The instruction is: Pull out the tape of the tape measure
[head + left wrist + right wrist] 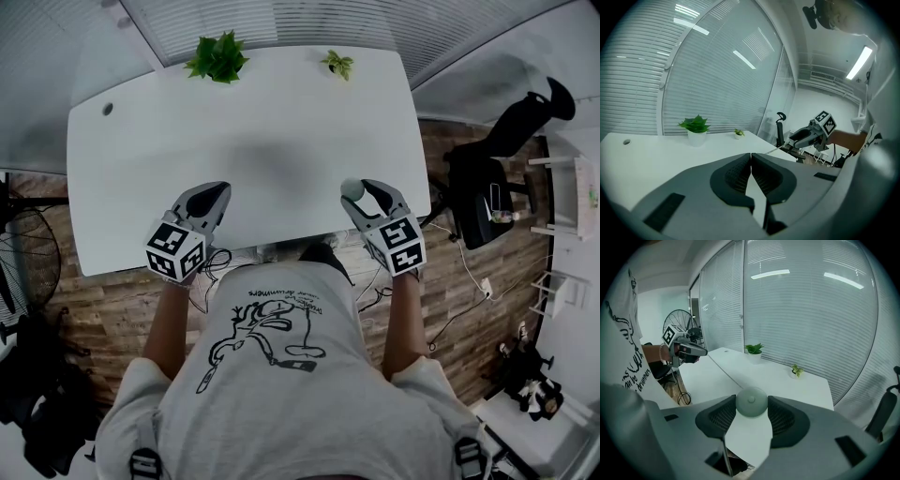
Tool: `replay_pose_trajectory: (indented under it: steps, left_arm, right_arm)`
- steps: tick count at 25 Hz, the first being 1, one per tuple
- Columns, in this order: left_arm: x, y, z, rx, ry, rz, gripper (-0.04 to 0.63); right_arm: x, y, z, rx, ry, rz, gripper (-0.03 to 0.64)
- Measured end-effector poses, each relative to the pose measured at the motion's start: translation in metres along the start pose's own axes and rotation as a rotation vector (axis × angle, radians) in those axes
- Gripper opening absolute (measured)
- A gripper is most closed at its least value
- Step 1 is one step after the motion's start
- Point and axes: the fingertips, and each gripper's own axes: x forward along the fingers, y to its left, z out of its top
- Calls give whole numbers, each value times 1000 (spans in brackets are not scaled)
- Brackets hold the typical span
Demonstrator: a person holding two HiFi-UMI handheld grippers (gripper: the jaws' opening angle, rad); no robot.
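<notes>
Two tools hang over the near edge of a white desk [244,122], one in each of the person's hands. The right tool [752,398] is clenched on the tape measure [352,189], a small round pale case gripped by its sides between the ribbed pads, jaws standing wide around it. The left tool [751,155] has its jaws pressed together at the tips. A thin pale strip, the tape [725,370], leaves those tips and runs across to the case in the other tool, so the left tool appears to be pinching the tape's free end. The strip hangs above the desk between the two tools, which are held well apart, the left over the desk's left part and the right near its right corner.

Farther out, two potted plants stand along the far edge of the desk: a larger leafy one [217,56] toward the middle and a smaller one [337,64] to its right. Window blinds [811,310] rise behind them. A black office chair [478,187] stands on the wooden floor to the right of the desk, and a standing fan [23,253] to its left.
</notes>
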Motion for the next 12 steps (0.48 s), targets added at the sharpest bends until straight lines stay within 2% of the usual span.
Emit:
replay_pose_trajectory:
  steps: [12]
  left_arm:
    - [5, 6, -7, -2, 22, 16, 23]
  right_arm:
    - [8, -2, -6, 16, 20, -6, 221]
